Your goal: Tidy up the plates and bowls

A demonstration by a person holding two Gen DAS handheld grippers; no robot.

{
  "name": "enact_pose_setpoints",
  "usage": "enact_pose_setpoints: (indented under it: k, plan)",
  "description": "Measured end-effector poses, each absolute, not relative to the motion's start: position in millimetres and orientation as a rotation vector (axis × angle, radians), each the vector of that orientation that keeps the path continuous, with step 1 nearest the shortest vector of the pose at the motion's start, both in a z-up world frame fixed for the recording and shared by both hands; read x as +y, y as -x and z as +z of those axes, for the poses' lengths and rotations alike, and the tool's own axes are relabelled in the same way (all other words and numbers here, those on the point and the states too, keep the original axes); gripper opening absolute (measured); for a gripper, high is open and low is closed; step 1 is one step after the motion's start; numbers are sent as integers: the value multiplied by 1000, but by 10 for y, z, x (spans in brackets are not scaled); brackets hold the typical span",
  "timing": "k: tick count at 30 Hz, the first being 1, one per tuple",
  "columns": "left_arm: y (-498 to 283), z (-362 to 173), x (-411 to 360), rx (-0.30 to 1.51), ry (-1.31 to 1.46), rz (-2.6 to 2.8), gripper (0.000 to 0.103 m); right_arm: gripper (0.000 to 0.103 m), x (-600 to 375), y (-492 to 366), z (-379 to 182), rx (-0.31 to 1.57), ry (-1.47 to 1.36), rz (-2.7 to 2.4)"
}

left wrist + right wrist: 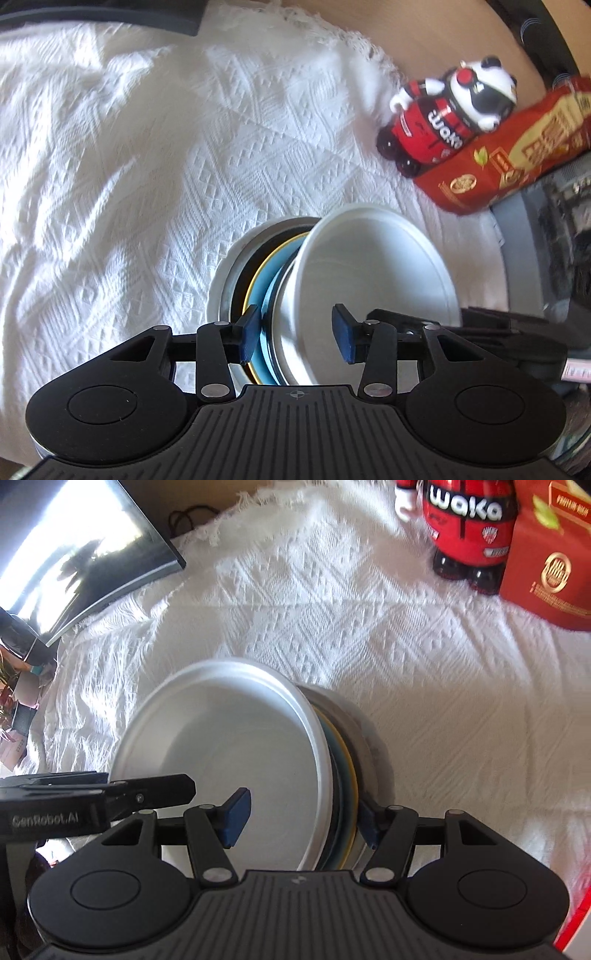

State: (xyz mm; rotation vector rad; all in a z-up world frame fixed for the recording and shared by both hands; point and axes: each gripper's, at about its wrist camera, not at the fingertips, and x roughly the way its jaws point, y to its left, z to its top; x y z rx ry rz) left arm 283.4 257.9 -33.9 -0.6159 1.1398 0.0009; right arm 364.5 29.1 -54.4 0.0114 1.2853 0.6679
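Right gripper [301,819] clamped across the tilted stack of plates and bowls [332,768] on the white cloth [461,701], while the left gripper [295,334] straddles the white bowl [369,266], blue pads apart.

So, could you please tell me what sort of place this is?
Probably a home living or dining room: a table under a white woven tablecloth, a stack of plates and bowls, a red snack box, and a dark screen at the edge.
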Motion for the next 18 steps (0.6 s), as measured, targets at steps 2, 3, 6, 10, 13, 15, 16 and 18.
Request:
enact_pose_setpoints:
  k: [2,3,6,10,13,15,16,18]
  plan:
    - [-2817,-351,2601,1131,638,14,40,61,272,-3621,-482,1249,9,661]
    - [-2804,-353,2605,1128,644,20,38,61,259,-3607,-454,1233,14,659]
    - [-2758,-341,2629,1108,665,21,35,59,223,-3603,-402,1205,17,661]
    - [-2709,-288,2667,1074,666,44,32,49,128,-3561,-335,1162,-13,690]
    - [-2699,-274,2683,1065,644,75,27,46,80,-3517,-261,1123,-42,728]
    - [-2683,-267,2688,1065,629,89,27,46,94,-3481,-235,1107,-40,750]
    - [-2669,-267,2701,1065,633,91,26,46,106,-3462,-230,1099,-33,751]
    - [-2634,-264,2734,1061,638,102,27,46,112,-3453,-227,1095,-29,754]
